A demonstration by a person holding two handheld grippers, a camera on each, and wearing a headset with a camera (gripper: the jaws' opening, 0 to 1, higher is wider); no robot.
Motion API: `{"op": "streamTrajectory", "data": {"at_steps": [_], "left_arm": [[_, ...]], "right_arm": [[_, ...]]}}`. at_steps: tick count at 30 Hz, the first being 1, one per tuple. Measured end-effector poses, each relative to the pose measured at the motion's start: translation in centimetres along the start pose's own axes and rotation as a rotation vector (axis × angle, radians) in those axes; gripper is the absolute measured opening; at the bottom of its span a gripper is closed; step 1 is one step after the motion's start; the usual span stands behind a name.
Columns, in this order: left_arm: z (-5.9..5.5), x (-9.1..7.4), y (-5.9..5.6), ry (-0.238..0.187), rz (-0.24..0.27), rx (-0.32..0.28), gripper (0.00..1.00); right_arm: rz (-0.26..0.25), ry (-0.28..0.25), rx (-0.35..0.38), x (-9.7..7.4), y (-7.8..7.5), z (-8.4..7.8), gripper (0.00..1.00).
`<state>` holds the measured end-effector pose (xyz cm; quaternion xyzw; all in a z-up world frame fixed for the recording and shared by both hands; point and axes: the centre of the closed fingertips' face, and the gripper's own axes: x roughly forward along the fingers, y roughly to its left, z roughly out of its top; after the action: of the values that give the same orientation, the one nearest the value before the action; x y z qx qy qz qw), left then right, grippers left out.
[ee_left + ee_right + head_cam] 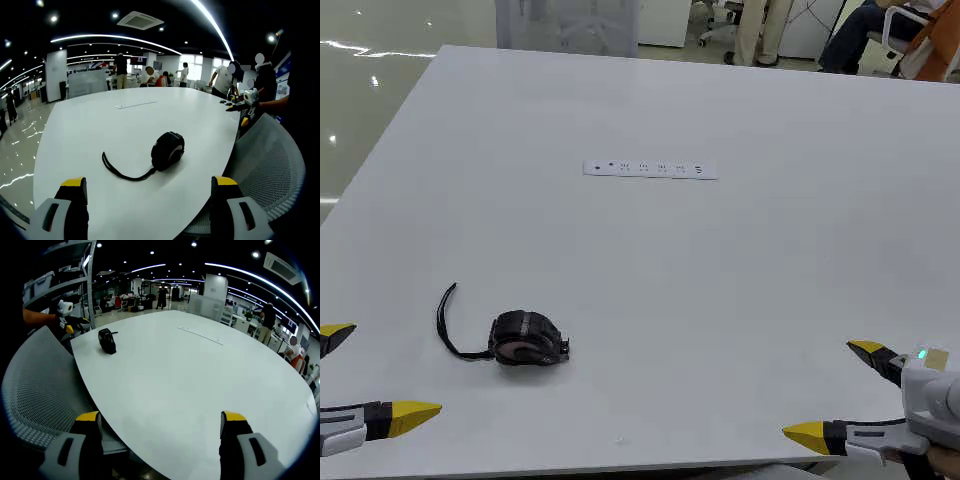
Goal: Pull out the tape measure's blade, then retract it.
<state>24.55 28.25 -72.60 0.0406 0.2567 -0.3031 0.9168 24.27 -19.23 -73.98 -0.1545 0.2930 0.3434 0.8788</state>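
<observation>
Currently both tongs wide open, nothing held. Left gripper (385,368) sits at the near edge of the white table (740,280), with the tape measure (527,339) lying just ahead of its jaws, untouched, wrist strap (448,322) trailing to its left. Right gripper (823,389) is well apart from the tape measure

1. Table (720,280): white top, smooth, matt with a faint sheen.
2. Tape measure (527,339): black casing, plastic-looking, dull finish. Strap (448,325): thin, limp black cord.
3. Left gripper (388,368) and right gripper (818,390): smooth yellow tips and pale grey bodies, plastic-looking.
4. Floor (360,90), far left: highly glossy, mirroring lights.
5. Chair back (40,380): grey open mesh.
</observation>
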Motion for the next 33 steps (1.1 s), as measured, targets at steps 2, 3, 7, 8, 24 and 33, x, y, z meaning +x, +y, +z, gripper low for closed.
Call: {"op": "streamTrajectory", "data": {"at_steps": [2,3,7,8,24,33], "left_arm": [[-0.05,0.08,-0.10,0.001,-0.002,-0.001,1.00],[-0.10,0.11,-0.17,0.005,-0.004,-0.004,1.00],[-0.01,0.12,-0.23,0.006,-0.006,-0.004,1.00],[0.03,0.11,-0.18,0.005,-0.005,-0.006,1.00],[0.06,0.06,-0.02,0.004,0.002,-0.012,1.00],[0.26,0.48,-0.05,0.012,-0.010,0.002,1.00]], "right_arm": [[0.002,0.001,0.002,-0.05,-0.16,-0.02,1.00],[0.002,0.003,0.003,-0.07,-0.25,-0.04,1.00],[-0.002,-0.001,0.000,-0.14,-0.43,0.16,1.00],[-0.003,-0.002,-0.001,-0.09,-0.59,0.11,1.00],[-0.004,0.005,-0.005,-0.05,-0.56,0.03,1.00],[0.006,0.002,-0.010,0.26,-0.74,0.45,1.00]]}}
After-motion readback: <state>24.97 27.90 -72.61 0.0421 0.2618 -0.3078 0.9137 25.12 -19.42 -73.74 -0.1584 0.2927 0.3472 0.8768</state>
